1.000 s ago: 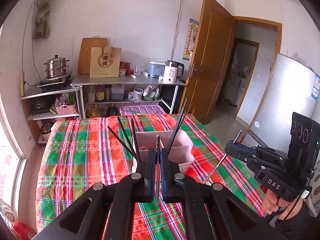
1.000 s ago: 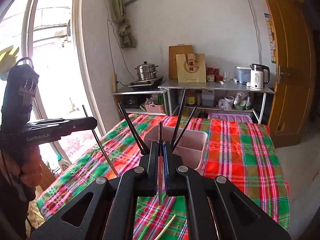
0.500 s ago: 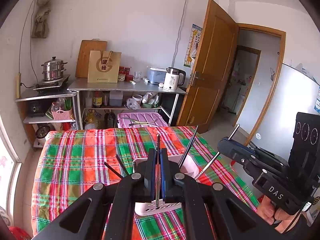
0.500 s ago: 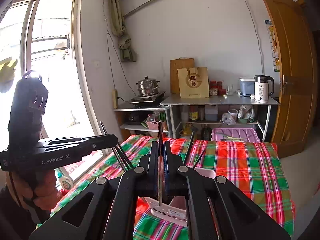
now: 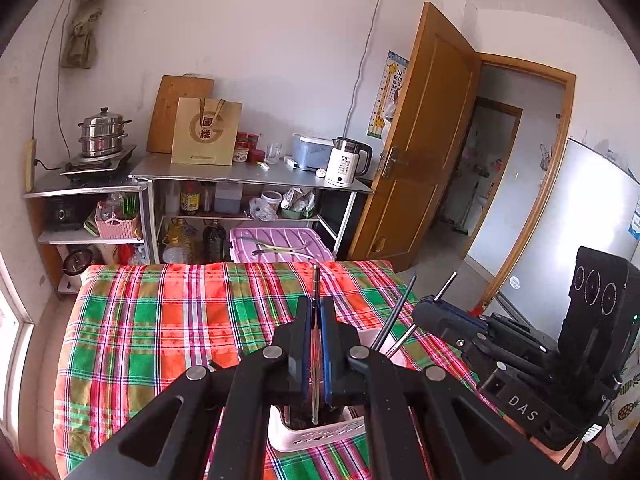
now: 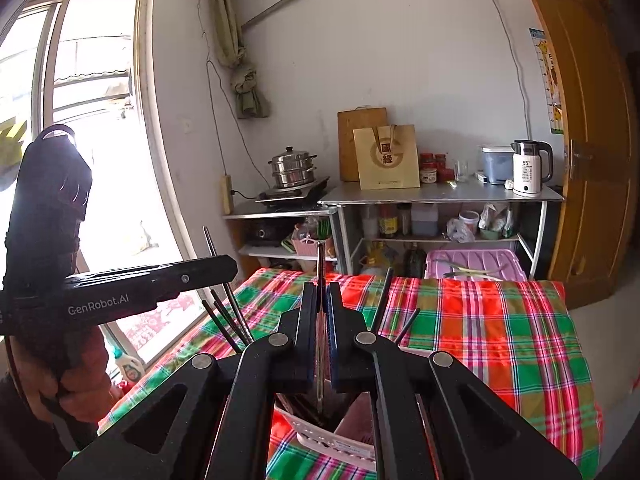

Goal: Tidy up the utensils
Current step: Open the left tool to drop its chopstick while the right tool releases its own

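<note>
Mid-transfer, by the look of it: left gripper point(image 5: 316, 344) and right gripper point(image 6: 320, 336), each clamped tight on one thin metal chopstick point(image 5: 315, 292), poised above the pale pink slotted plastic holder point(image 5: 316, 436) near table edge. Next: lowering tips into a compartment, then releasing.

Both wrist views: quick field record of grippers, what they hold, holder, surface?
left gripper: shut on a thin metal chopstick
right gripper: shut on another metal chopstick
utensil holder: white and pink, directly below both grippers, dark chopsticks standing in it
surface: plaid tablecloth
</note>
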Tool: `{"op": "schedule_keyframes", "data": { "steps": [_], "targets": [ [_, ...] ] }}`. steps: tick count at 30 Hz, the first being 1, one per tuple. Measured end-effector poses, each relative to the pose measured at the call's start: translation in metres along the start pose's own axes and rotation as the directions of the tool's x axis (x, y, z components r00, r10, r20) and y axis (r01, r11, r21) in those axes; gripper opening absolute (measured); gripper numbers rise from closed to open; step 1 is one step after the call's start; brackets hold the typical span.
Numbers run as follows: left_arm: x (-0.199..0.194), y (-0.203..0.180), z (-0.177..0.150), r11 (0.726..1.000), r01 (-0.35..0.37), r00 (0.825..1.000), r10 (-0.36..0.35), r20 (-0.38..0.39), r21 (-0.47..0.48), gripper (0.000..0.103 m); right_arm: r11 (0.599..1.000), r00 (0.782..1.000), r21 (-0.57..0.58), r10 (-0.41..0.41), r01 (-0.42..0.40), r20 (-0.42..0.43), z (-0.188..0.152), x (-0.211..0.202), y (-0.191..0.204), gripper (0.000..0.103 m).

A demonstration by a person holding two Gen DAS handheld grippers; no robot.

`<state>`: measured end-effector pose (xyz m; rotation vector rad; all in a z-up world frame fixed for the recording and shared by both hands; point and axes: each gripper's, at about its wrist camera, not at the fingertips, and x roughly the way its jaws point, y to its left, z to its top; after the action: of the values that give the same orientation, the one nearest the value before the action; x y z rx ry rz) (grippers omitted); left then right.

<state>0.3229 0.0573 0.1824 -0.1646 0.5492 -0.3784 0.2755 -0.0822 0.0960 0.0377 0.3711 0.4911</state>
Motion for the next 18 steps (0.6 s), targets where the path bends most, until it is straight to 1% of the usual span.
{"op": "schedule_keyframes", "data": {
  "steps": [4, 6, 11, 14, 18],
  "targets": [
    [-0.001, -0.004, 0.003, 1.000, 0.004, 1.000, -0.004, 0.011, 0.017, 0.004, 1.000, 1.000, -0.003, -0.001, 0.001, -0.001, 0.000, 0.001, 0.000, 0.004],
    [0.002, -0.005, 0.000, 1.000, 0.001, 1.000, -0.001, 0.005, 0.022, 0.004, 1.000, 1.000, 0.001, -0.001, 0.001, -0.005, -0.002, 0.003, -0.001, 0.004],
    [0.014, -0.002, -0.015, 1.000, 0.001, 0.999, 0.000, -0.033, 0.014, 0.004, 1.000, 1.000, 0.016, -0.007, 0.007, -0.026, -0.012, 0.008, -0.006, 0.004],
    [0.017, 0.001, -0.024, 1.000, 0.010, 0.999, -0.010, -0.042, 0.001, 0.004, 1.000, 0.999, 0.024, -0.009, 0.010, -0.038, -0.020, 0.010, -0.010, 0.004],
    [0.018, 0.000, -0.035, 1.000, 0.021, 0.999, -0.020, -0.050, 0.012, 0.004, 0.999, 0.999, 0.031, -0.007, 0.009, -0.052, -0.028, 0.011, -0.013, 0.004]
  ]
}}
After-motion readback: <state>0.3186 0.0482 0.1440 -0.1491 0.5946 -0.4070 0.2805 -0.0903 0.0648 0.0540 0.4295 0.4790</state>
